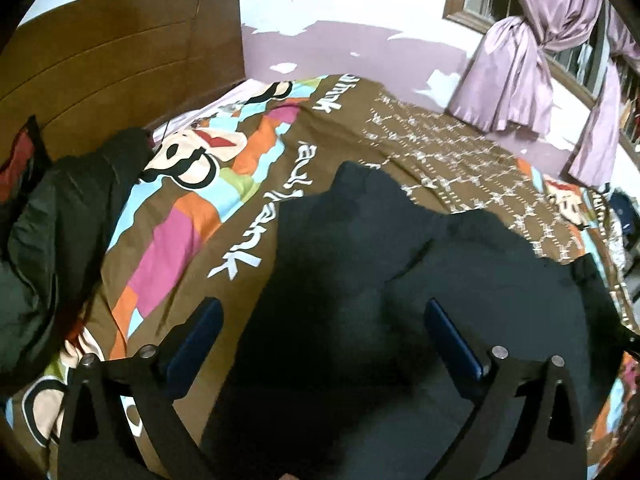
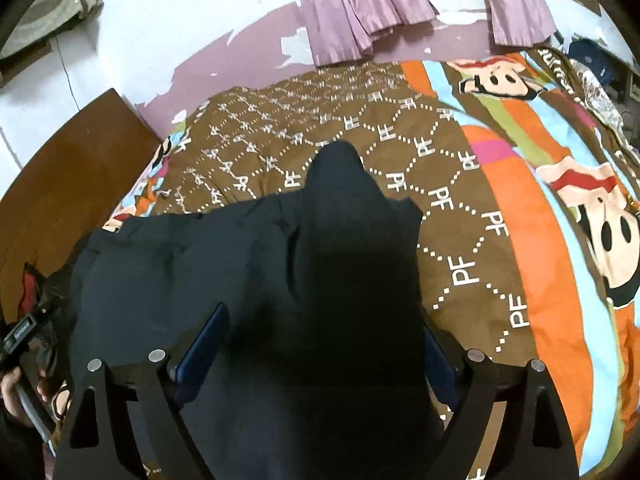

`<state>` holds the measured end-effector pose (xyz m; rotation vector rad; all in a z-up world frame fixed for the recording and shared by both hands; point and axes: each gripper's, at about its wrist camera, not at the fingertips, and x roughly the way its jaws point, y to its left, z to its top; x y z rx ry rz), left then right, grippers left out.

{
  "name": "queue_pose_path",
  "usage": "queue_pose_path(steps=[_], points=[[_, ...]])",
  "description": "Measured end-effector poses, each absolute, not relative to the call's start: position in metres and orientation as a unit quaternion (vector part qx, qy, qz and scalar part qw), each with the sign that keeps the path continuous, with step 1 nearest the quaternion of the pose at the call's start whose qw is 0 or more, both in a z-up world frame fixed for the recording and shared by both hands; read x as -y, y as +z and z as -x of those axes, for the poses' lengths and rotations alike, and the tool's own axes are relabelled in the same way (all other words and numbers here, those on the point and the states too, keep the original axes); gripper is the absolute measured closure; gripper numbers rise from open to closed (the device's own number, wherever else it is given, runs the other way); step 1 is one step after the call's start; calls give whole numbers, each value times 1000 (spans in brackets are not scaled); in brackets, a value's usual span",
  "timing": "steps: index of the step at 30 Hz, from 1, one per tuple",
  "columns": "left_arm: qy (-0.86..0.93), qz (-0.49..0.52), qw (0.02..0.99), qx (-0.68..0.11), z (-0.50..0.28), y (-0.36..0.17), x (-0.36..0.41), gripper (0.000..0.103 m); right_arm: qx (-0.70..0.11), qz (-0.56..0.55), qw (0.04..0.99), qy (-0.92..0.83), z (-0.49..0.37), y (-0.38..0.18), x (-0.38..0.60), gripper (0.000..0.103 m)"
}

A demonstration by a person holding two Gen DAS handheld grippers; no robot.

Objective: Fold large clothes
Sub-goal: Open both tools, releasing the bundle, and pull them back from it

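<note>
Left wrist view: my left gripper [image 1: 320,320] is spread wide, gripping nothing, above the dark navy garment [image 1: 400,280] lying on the cartoon-print bedspread [image 1: 180,220]. Right wrist view: my right gripper [image 2: 324,340] is likewise released over the same garment, whose pointed end reaches toward the purple curtains [image 2: 360,8].

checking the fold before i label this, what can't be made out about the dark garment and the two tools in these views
- Dark garment: near edge cut off by the bottom edge in both wrist views; the left tool and right tool frames cover part of it.
- Its type and fold lines: both views, too dark and shadowed to tell.
- Black bundle by the headboard: left view, cut by the fisheye rim.
- Right tool's right finger: right view, sunk in shadow.
</note>
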<state>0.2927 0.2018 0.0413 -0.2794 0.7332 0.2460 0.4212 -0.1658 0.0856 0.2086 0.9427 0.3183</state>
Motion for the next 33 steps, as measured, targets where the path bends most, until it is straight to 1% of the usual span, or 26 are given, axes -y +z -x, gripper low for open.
queue_pose_path(steps=[2, 7, 14, 21, 28, 33], points=[[114, 137, 920, -349, -288, 52, -195, 4, -441, -89, 880, 151, -416, 99, 164, 9], [98, 119, 932, -329, -273, 78, -173, 3, -410, -64, 895, 165, -399, 141, 156, 5], [77, 109, 945, -297, -246, 114, -150, 3, -379, -36, 907, 178, -370, 187, 144, 4], [60, 80, 958, -268, -212, 151, -131, 2, -374, -17, 907, 192, -341, 226, 137, 3], [49, 82, 966, -238, -181, 172, -125, 2, -338, -12, 922, 187, -310, 264, 139, 2], [43, 79, 969, -230, -165, 181, -119, 2, -314, -28, 927, 201, -283, 275, 136, 1]])
